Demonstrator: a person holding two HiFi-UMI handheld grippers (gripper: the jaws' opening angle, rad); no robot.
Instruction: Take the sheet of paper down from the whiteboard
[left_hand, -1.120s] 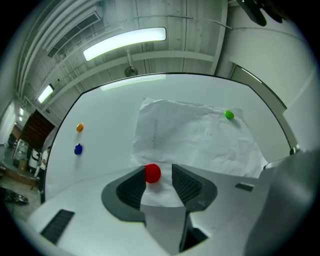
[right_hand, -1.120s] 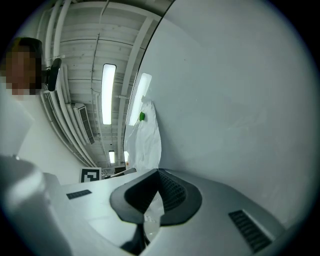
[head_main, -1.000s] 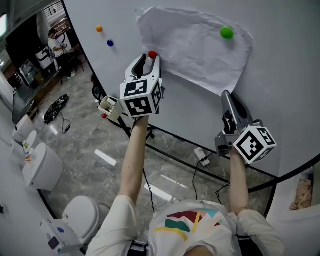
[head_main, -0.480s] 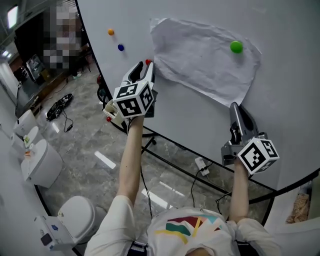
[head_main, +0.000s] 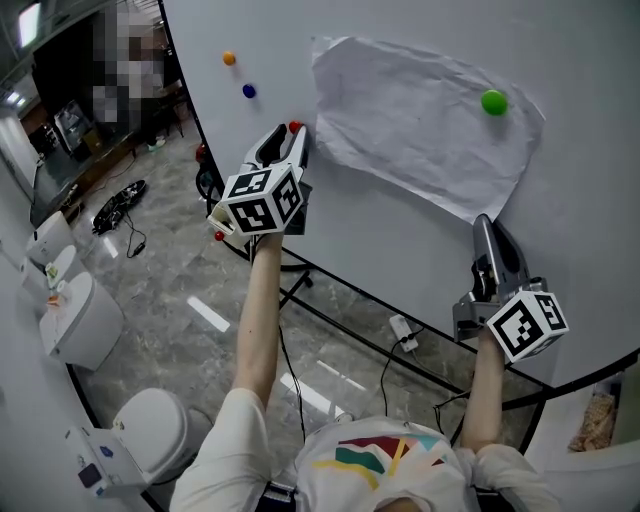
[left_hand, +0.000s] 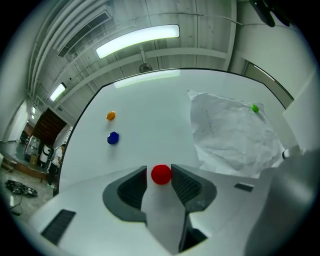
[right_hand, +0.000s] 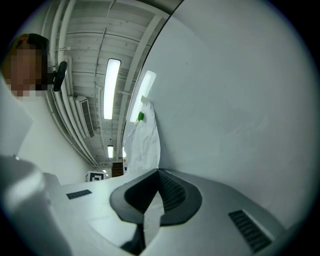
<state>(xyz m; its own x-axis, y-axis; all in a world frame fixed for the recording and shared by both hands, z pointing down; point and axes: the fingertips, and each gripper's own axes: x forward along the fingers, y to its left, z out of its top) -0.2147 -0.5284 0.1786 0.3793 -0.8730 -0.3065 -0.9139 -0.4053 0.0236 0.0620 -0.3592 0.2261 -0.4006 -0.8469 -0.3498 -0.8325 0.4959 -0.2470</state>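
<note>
A crumpled white sheet of paper (head_main: 420, 120) hangs on the whiteboard (head_main: 400, 250), pinned at its upper right by a green magnet (head_main: 493, 102). My left gripper (head_main: 291, 134) is shut on a red ball magnet (head_main: 295, 127), just left of the sheet's lower-left corner and off the paper. In the left gripper view the red magnet (left_hand: 161, 174) sits between both pads, with the sheet (left_hand: 230, 135) to the right. My right gripper (head_main: 485, 222) is shut at the sheet's lowest corner. In the right gripper view the paper (right_hand: 142, 140) runs from the closed jaw tips up to the green magnet (right_hand: 141, 116).
An orange magnet (head_main: 229, 58) and a blue magnet (head_main: 249, 91) stick to the board left of the sheet. Below the board are its stand's black legs (head_main: 330, 310), cables and a power strip (head_main: 403, 328) on the tiled floor. White round containers (head_main: 85, 325) stand at the left.
The left gripper has drawn the red magnet leftward off the sheet's lower-left corner, which now lies free. The right gripper has stayed at the bottom corner.
</note>
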